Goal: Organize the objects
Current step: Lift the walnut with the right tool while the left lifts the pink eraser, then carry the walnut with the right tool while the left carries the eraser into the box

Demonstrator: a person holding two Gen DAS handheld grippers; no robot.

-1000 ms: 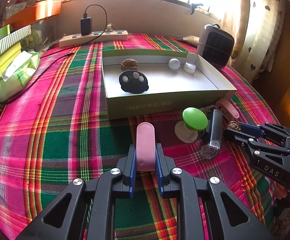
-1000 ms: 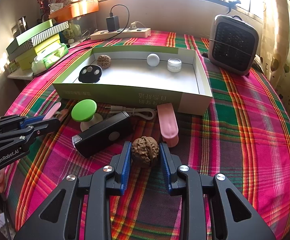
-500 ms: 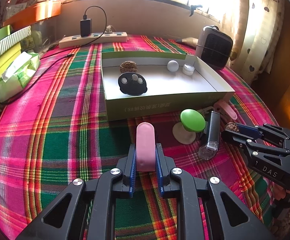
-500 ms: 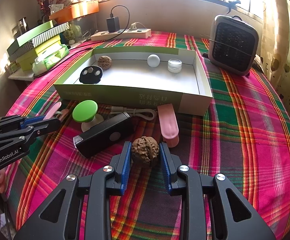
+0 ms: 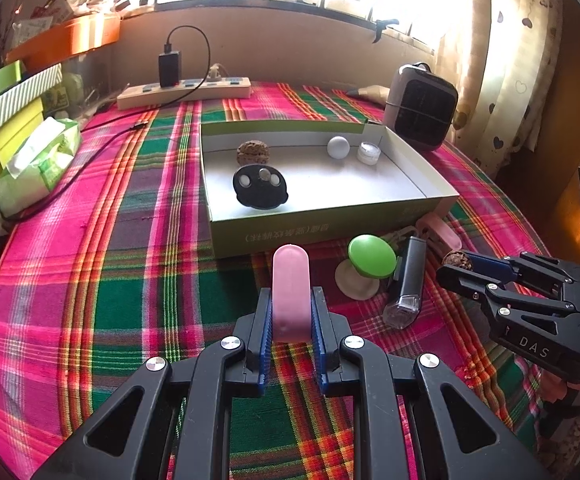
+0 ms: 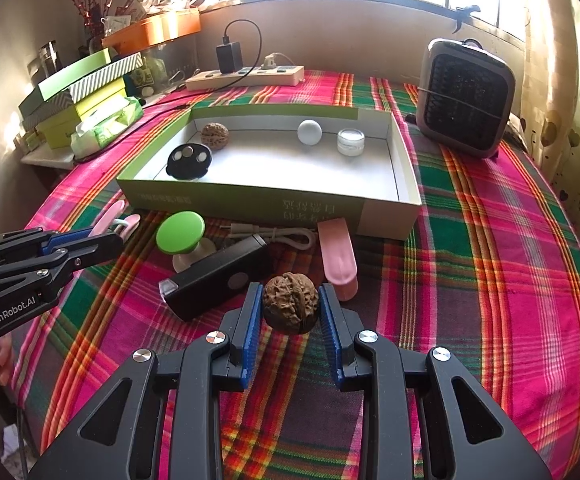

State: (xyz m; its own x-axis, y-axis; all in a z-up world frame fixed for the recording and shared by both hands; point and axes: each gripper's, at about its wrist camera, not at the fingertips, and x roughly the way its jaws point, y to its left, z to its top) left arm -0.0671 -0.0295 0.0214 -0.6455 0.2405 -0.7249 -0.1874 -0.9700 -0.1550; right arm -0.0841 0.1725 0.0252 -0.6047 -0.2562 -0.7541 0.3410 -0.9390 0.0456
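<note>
Two hand-held grippers hover over a table draped in a pink, green and red plaid cloth [image 6: 490,260], each with something in its grasp. The left gripper [image 5: 290,312] is clenched on a pink oblong case [image 5: 290,292], its rounded end poking up past the blue pads just short of the front wall of a shallow green-sided cardboard box [image 5: 330,228]. The right gripper [image 6: 290,312] is clamped on a walnut [image 6: 290,308], held just above the cloth in front of the same box [image 6: 250,200].

Inside the box lie a second walnut [image 6: 215,135], a black disc with three small round pieces on it [image 6: 189,161], a white ball [image 6: 309,132] and a small clear jar [image 6: 350,142]; walnut and disc sit near the left end, ball and jar along the far wall.

On the cloth between the grippers and the box are a green-capped mushroom-shaped knob [image 6: 181,233], a black flashlight [image 6: 214,276] lying on its side, a coiled white cable [image 6: 282,236] and another pink case [image 6: 338,256], its far end touching the box front.

A small grey fan heater [image 6: 466,100] stands to the right of the box, a power strip [image 6: 246,76] with a charger plugged in lies by the back wall, and stacked boxes [image 6: 78,92] and a pack of tissues [image 6: 106,126] sit to the left.
</note>
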